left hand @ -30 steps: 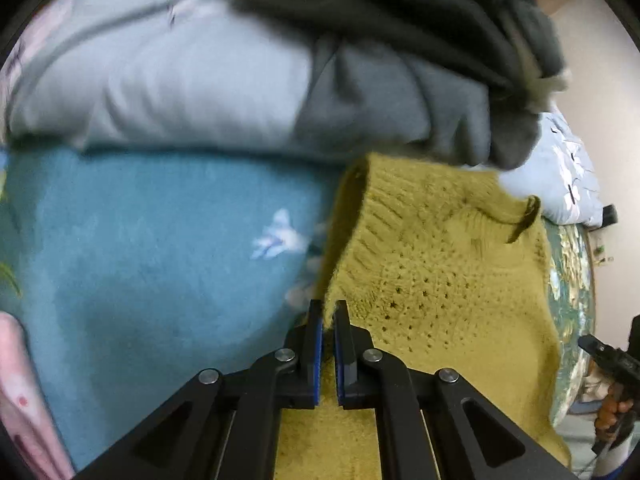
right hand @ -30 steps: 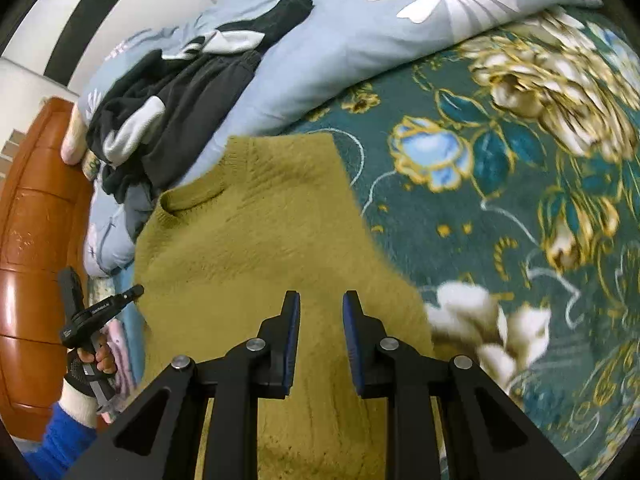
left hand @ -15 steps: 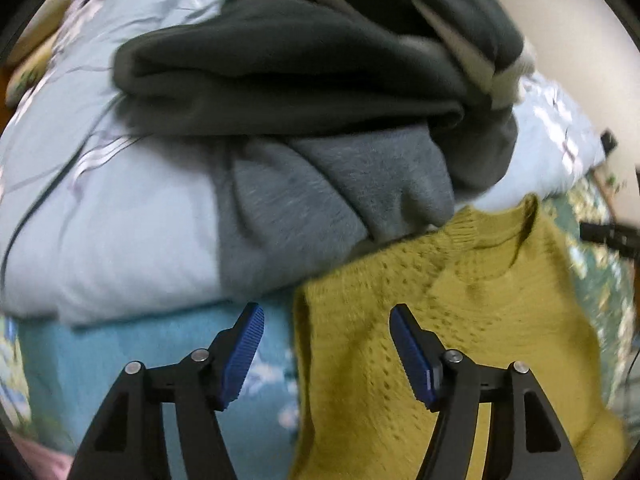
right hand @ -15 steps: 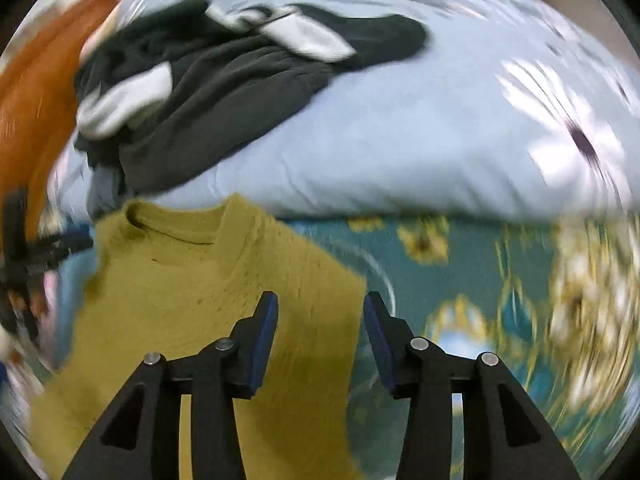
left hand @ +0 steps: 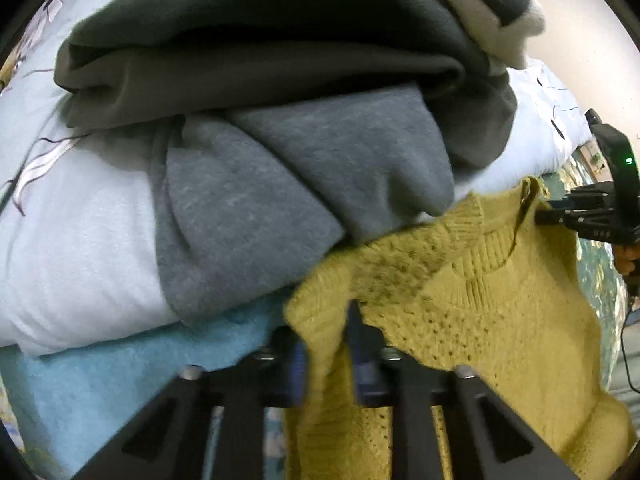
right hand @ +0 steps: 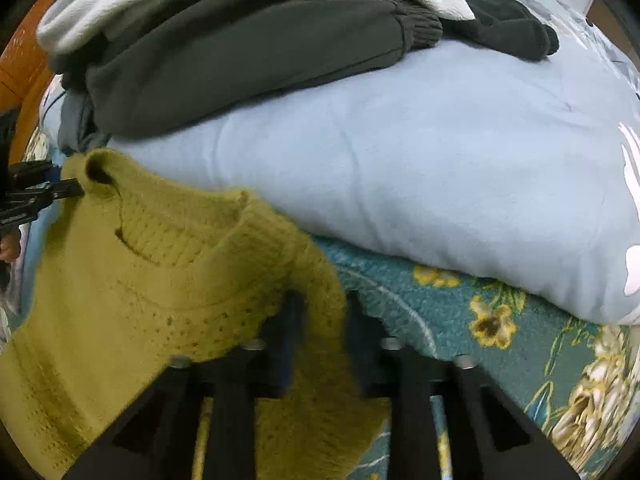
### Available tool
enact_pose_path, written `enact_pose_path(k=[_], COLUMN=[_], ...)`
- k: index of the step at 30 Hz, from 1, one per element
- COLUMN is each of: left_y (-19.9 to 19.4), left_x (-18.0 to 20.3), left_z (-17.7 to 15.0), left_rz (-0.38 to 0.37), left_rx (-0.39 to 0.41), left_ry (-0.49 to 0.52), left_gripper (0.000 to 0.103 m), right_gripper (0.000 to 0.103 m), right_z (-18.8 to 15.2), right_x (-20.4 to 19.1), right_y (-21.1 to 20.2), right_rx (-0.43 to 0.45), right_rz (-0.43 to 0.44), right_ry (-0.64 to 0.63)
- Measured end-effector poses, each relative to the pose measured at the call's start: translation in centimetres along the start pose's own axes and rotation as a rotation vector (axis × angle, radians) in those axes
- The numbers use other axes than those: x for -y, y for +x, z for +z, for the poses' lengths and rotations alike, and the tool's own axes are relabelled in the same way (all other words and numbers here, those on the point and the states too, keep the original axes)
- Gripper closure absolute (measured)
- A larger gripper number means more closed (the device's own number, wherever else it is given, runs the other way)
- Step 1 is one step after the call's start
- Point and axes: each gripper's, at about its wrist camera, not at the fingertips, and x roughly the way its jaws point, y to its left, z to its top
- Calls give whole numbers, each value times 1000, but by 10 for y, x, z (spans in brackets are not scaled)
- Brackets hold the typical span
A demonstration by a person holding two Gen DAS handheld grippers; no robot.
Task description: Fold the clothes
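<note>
Each hand-held gripper, left (left hand: 326, 344) and right (right hand: 320, 340), pinches a shoulder of the sweater (left hand: 480, 312) on the bed (right hand: 460, 320); lift evenly, keeping the collar clear of the pile (left hand: 280, 80).

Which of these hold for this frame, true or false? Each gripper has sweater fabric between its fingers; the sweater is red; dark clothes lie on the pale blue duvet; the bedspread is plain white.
1. Each gripper has sweater fabric between its fingers. True: the left gripper and the right gripper each pinch a shoulder of the sweater.
2. The sweater is red. False: it is mustard yellow.
3. Dark clothes lie on the pale blue duvet. True.
4. The bedspread is plain white. False: it is teal with flowers.
</note>
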Motion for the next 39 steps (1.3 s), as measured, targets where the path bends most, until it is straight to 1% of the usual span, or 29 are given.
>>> enact_pose_path(k=[1,2,4,6,8,11,13,15,17,19,20,21,23,26,29,31,32,33,35,37,38,39], left_y=[-7,-21,-47,-75,-102,-129,-147,-165,-184,-202,-209,-195,-173,-150,-135,-122,-108,-95,-82,-75,-72,-74], left_x=[2,5,12,25,38,48,55,62,69,75,79,79,81,86,102,108,107,107,106,101,96,92], left_z=[-2,-4,-6,4,15,35,48,62,75,88,93,79,50,4,-49,-75,-87,-98,-114,-126,-130,-134], left_rz=[5,-4,-20,-6,9,31,46,60,75,90,97,97,79,33,21,22,27,31,25,12,8,-2], left_rx=[20,60,129,194,257,323,366,410,453,497,514,488,441,377,292,232,193,154,94,48,25,15], left_ry=[3,13,35,72,109,140,160,181,202,222,231,230,209,155,104,83,70,58,12,-49,-94,-123], left_gripper=[92,95,95,95,96,96,96,95,95,95,95,95,95,94,92,92,92,92,91,85,77,74], right_gripper=[93,94,94,95,95,95,95,95,95,95,95,95,95,95,95,95,95,95,95,94,94,94], right_z=[-3,-7,-15,-19,-15,5,21,28,33,22,14,4,-25,-68,-120,-152,-166,-177,-195,-210,-215,-220], right_x=[-2,-4,-8,-10,-9,-2,6,7,-3,-12,-18,-22,-29,-34,-41,-46,-49,-53,-58,-62,-62,-62], right_y=[-5,-11,-31,-53,-83,-134,-180,-220,-246,-258,-255,-251,-231,-204,-179,-158,-147,-135,-115,-100,-97,-95], right_rx=[11,28,74,121,182,292,400,510,586,604,594,581,529,467,405,363,340,309,260,219,209,199], right_rz=[-4,-12,-36,-61,-103,-195,-258,-327,-338,-338,-351,-357,-326,-270,-212,-175,-160,-151,-144,-140,-128,-116], right_ry=[8,8,-4,-14,-22,-23,6,30,49,30,9,-6,2,41,106,164,189,200,216,233,247,261])
